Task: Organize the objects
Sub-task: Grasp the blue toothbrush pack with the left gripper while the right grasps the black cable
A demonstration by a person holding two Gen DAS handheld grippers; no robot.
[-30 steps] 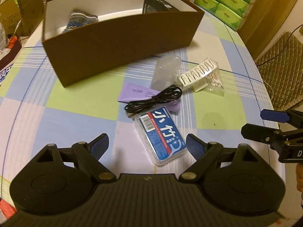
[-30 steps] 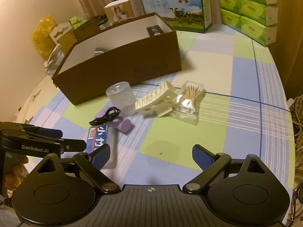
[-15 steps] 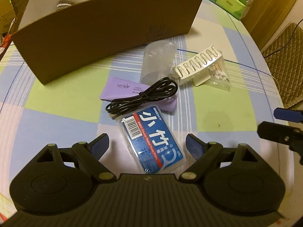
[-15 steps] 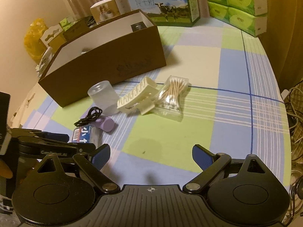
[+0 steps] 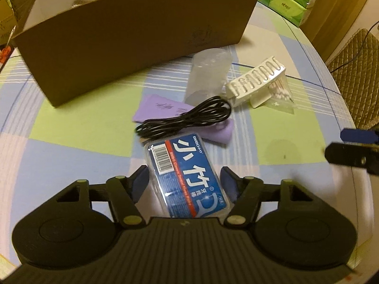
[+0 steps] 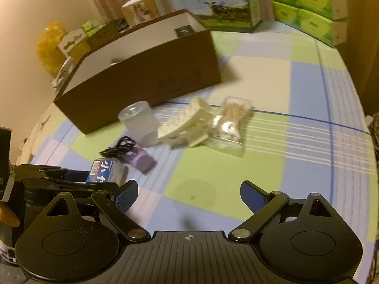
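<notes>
A blue-labelled floss pick box (image 5: 187, 177) lies on the checked tablecloth between the fingers of my left gripper (image 5: 186, 184). The jaws have narrowed to the box's sides and touch or nearly touch it. The box also shows in the right wrist view (image 6: 105, 170), with my left gripper around it. Behind it lie a coiled black cable (image 5: 187, 118), a purple pouch (image 5: 163, 107), a frosted plastic cup (image 5: 208, 75), a white hair claw clip (image 5: 257, 80) and a bag of cotton swabs (image 5: 280, 92). My right gripper (image 6: 189, 195) is open and empty above the cloth.
A brown cardboard box (image 5: 132, 30) with white inside stands at the back, holding a black item (image 6: 183, 30). Green tissue packs (image 6: 305, 7), a milk carton box (image 6: 213, 2) and other boxes stand beyond. The table edge and a chair cushion (image 5: 355, 52) are at right.
My left gripper has moved forward and down so the floss box now sits between its fingers, and the jaws have narrowed onto it. My right gripper has shifted slightly, still open.
</notes>
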